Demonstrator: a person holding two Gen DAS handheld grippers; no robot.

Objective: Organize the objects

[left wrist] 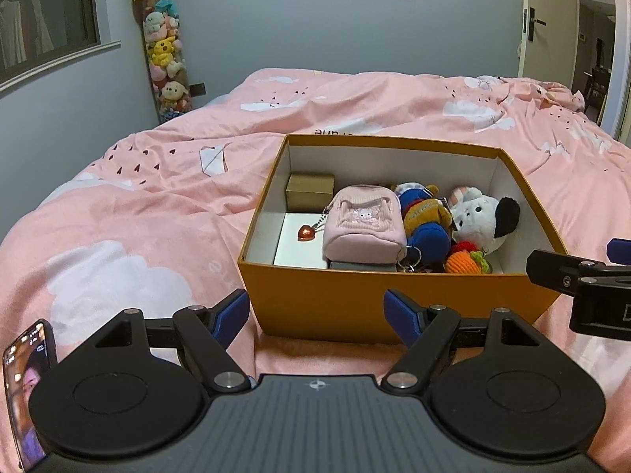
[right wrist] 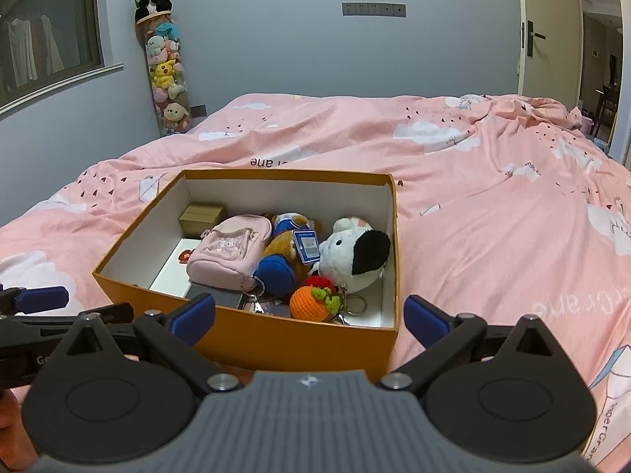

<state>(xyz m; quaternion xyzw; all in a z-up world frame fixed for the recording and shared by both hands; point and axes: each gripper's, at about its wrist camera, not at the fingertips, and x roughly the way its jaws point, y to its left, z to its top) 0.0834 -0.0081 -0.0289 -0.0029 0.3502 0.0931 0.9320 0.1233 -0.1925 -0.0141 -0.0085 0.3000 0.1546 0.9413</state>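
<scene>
Both your grippers, left gripper (left wrist: 316, 309) and right gripper (right wrist: 309, 315), hang spread wide and empty just short of the orange box (right wrist: 276, 339) on the bed (right wrist: 493, 216). Pink pouch (right wrist: 228, 252) and plushies already sit inside, so sorting looks mostly done.

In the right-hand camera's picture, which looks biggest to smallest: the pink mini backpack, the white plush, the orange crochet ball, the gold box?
1. white plush
2. pink mini backpack, nearly as large, so unsure
3. orange crochet ball
4. gold box, similar to the ball; it sits farther back
</scene>
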